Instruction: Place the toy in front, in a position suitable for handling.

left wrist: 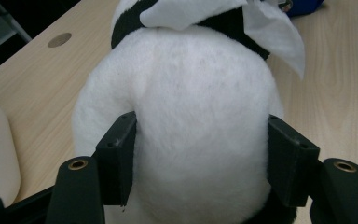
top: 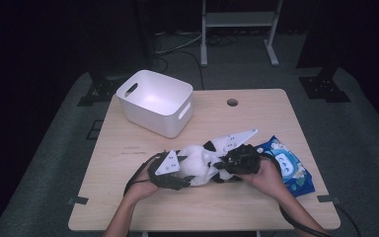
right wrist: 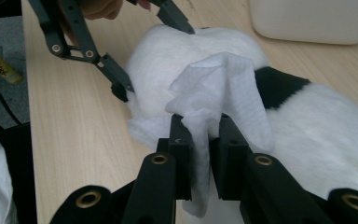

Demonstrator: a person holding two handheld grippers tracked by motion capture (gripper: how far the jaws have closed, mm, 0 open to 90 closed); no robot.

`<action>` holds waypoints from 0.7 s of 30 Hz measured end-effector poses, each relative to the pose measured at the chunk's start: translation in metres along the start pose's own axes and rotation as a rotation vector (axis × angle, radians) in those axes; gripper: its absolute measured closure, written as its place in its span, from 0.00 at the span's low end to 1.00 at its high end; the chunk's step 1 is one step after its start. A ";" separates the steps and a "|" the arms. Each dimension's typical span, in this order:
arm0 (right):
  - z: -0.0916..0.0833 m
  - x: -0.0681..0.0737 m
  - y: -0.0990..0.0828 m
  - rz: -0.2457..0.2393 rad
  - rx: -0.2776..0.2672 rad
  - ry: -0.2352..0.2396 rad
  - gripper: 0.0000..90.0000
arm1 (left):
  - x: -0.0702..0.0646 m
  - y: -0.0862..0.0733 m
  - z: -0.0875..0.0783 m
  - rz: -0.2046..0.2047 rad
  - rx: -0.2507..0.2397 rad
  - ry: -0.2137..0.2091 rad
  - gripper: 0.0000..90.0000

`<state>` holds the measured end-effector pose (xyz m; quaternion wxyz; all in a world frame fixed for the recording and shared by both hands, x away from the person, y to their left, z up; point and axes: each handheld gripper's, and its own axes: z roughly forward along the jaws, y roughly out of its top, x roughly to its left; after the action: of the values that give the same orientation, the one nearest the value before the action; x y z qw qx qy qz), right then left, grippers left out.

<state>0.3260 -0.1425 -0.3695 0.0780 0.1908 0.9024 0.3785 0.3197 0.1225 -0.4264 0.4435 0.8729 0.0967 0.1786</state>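
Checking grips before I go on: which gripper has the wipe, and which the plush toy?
The right gripper pinches the white wipe; the left gripper clamps the plush toy's body.

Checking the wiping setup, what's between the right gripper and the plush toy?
A white wipe, pinched in the right gripper and draped on the plush toy, as the right gripper view shows.
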 end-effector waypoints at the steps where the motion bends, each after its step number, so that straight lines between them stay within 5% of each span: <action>1: 0.001 0.001 0.001 -0.009 0.000 0.003 0.87 | 0.000 0.000 0.000 -0.001 -0.002 -0.010 0.39; 12: 0.004 0.019 0.010 -0.066 0.012 0.026 0.87 | -0.003 0.003 -0.007 -0.028 0.001 -0.124 0.39; 21: 0.008 0.023 0.009 -0.081 0.040 0.019 0.88 | -0.003 0.004 -0.009 -0.031 0.012 -0.139 0.34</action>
<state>0.3098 -0.1227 -0.3683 0.0807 0.1518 0.9174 0.3588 0.3135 0.1264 -0.4188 0.4466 0.8843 0.0804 0.1101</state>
